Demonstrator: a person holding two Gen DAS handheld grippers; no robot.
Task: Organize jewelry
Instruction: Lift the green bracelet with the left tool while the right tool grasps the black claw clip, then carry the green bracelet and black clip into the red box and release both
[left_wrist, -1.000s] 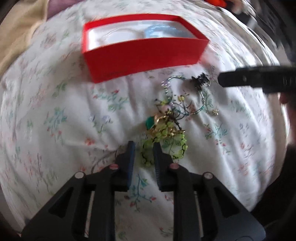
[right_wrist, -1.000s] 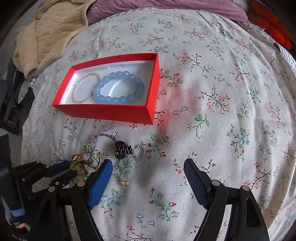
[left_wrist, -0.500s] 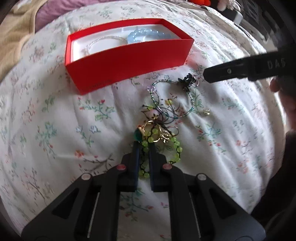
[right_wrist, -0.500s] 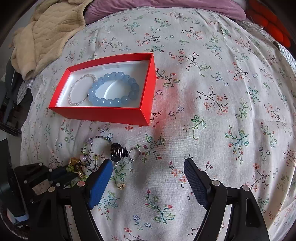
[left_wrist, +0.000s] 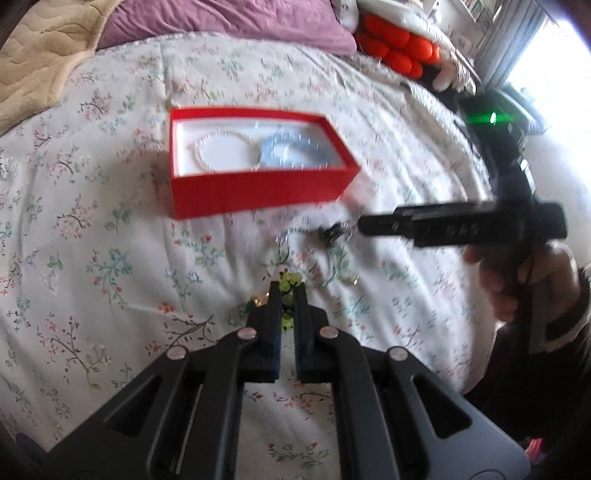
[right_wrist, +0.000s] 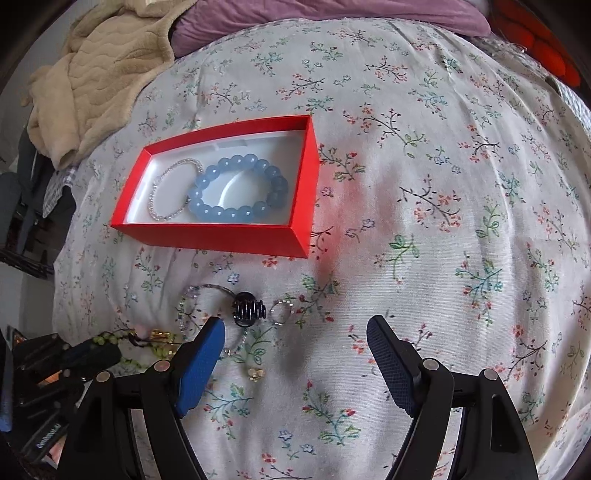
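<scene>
A red box (right_wrist: 221, 236) with a white lining lies on the floral bedspread; it also shows in the left wrist view (left_wrist: 258, 192). In it lie a blue bead bracelet (right_wrist: 236, 188) and a thin silver bead bracelet (right_wrist: 166, 192). My left gripper (left_wrist: 287, 295) is shut on a green bead bracelet (left_wrist: 288, 282) and holds it near the pile. My right gripper (right_wrist: 295, 332) is open and empty, just short of a black hair claw (right_wrist: 248, 309), a small ring (right_wrist: 281, 312) and a beaded chain (right_wrist: 192, 299).
A beige blanket (right_wrist: 92, 74) and a purple pillow (right_wrist: 332, 14) lie at the far side of the bed. Orange cushions (left_wrist: 399, 48) sit at the far right. A small gold earring (right_wrist: 255, 373) lies by my right gripper's left finger.
My left gripper has closed on the green bracelet and lifted, pulling back from the pile. My right gripper has stayed open and moved closer to the loose jewelry.
</scene>
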